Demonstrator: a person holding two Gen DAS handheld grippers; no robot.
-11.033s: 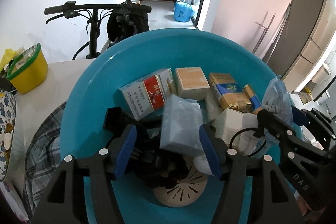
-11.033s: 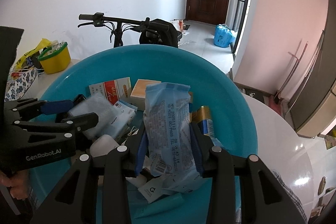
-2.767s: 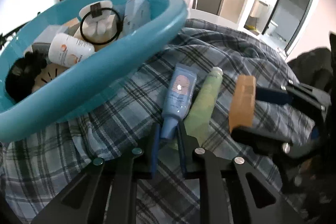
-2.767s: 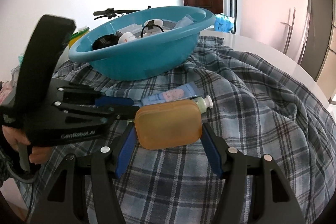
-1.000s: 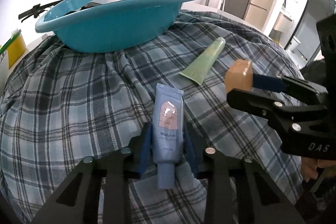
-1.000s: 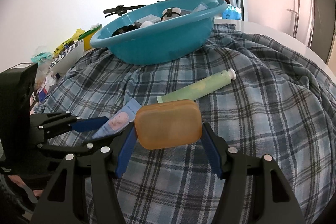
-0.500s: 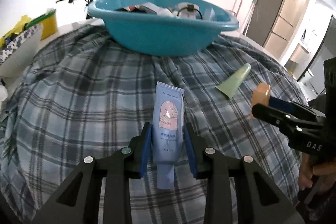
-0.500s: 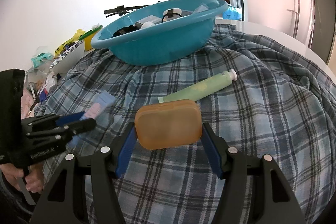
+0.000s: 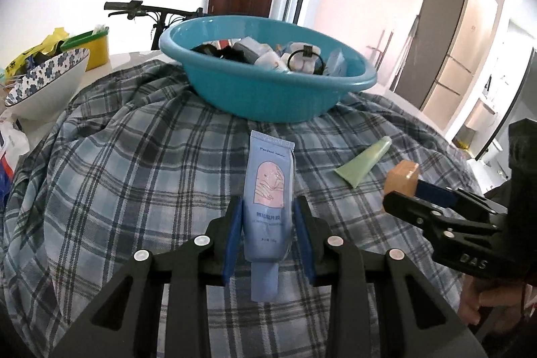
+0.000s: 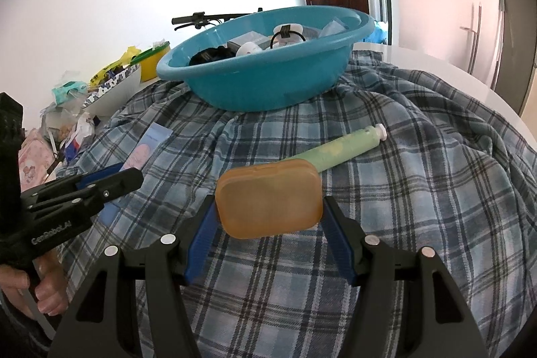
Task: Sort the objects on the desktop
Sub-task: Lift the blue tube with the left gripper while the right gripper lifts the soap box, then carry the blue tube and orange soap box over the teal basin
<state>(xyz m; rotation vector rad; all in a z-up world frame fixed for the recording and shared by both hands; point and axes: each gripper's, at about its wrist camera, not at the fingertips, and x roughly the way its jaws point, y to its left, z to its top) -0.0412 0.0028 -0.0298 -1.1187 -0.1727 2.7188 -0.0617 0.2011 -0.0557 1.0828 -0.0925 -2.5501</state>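
Your left hand-held gripper (image 9: 267,225) pinches the blue cream tube (image 9: 267,197); your right hand-held gripper (image 10: 266,218) pinches the orange soap box (image 10: 267,197).

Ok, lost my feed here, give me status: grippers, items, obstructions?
Left gripper clamps blue tube. Right gripper clamps orange case. Green tube loose on cloth. Nothing blocking.

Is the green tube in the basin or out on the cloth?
Out. The green tube lies flat on the plaid cloth, in front of the blue basin, untouched by either gripper.
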